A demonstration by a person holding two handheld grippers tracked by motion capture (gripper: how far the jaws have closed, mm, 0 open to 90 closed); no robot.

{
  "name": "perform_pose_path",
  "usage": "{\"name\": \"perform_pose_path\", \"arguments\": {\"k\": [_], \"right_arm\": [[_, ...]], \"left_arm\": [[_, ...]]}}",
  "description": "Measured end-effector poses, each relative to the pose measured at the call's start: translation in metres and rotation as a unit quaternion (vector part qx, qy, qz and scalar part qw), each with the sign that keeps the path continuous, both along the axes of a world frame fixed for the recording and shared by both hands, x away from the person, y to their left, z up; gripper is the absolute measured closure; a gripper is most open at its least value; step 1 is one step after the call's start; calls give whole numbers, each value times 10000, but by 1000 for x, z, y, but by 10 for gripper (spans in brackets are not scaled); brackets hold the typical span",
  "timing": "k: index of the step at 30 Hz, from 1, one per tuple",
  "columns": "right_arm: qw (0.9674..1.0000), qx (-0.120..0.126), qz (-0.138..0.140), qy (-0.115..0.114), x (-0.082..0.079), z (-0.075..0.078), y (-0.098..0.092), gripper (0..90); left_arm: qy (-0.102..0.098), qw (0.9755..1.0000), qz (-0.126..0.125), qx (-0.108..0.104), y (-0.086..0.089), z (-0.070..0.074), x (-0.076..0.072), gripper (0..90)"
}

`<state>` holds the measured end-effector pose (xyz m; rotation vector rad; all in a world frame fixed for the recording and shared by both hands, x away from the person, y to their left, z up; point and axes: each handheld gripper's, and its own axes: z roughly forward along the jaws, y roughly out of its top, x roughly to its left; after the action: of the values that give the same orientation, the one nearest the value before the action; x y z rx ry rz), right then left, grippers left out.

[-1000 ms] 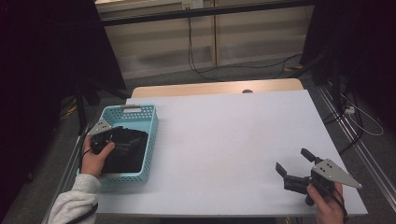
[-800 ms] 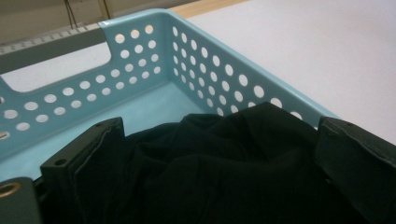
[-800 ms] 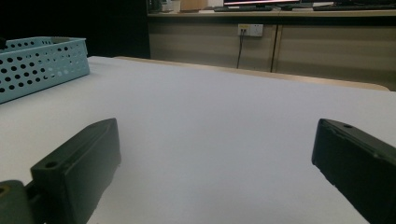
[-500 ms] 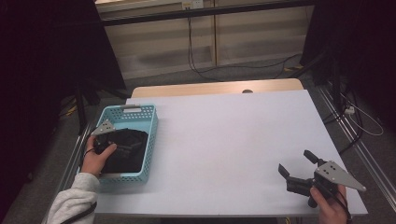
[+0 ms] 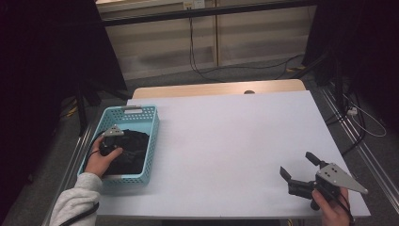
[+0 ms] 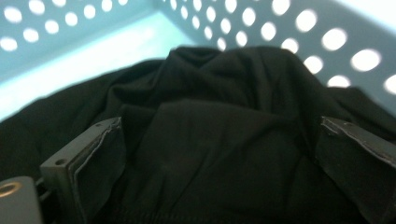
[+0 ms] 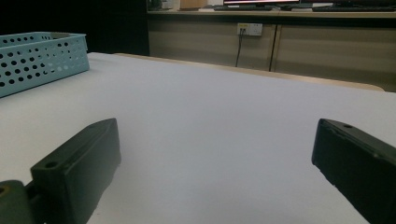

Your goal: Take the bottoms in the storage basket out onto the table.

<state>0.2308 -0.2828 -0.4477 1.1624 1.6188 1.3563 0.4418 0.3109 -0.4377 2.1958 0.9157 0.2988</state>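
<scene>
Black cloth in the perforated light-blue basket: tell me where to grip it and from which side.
Grip the raised fold in the middle of the crumpled black cloth, coming from above, since the light-blue basket walls block the sides. The left gripper already straddles it, jaws open.

Gripper [image 6: 219, 163] jaws spread wide around black cloth [image 6: 224, 121] in perforated blue basket [image 6: 289, 28].

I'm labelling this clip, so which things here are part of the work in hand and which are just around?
In the job:
black cloth in the blue basket
left gripper, jaws open around the cloth
white table

Just around:
right gripper, open, over bare table
cables on the floor behind
</scene>
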Motion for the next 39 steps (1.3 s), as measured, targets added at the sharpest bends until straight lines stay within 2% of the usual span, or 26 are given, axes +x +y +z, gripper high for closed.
{"name": "perform_pose_path", "arguments": {"k": [4,9,14,17,25,27,30,34,37,39], "right_arm": [[10000,13,6,1,-1,0,0,5],[10000,2,14,-8,-1,1,0,5],[10000,-11,12,-24,-2,1,0,5],[10000,-7,5,-23,-3,1,0,5],[10000,-24,12,-34,-4,1,0,5],[10000,-18,21,-41,-3,2,0,5],[10000,-34,45,-47,-3,2,2,5],[9998,-96,134,-67,-3,3,6,5],[9998,-95,158,-67,-3,3,7,5],[9998,-76,155,-75,-3,3,8,5]], "left_arm": [[118,9996,201,151,2,-3,2,23],[349,9982,473,96,6,-9,5,2],[356,9981,483,120,7,-12,6,0],[354,9982,485,59,8,-14,5,0],[380,9981,447,182,5,-14,5,0],[420,9972,599,121,3,-15,4,0],[435,9967,671,111,0,-15,4,0],[458,9970,616,89,-2,-16,2,2],[479,9969,619,39,-3,-15,1,43],[445,9978,496,6,-4,-14,1,75]]}}
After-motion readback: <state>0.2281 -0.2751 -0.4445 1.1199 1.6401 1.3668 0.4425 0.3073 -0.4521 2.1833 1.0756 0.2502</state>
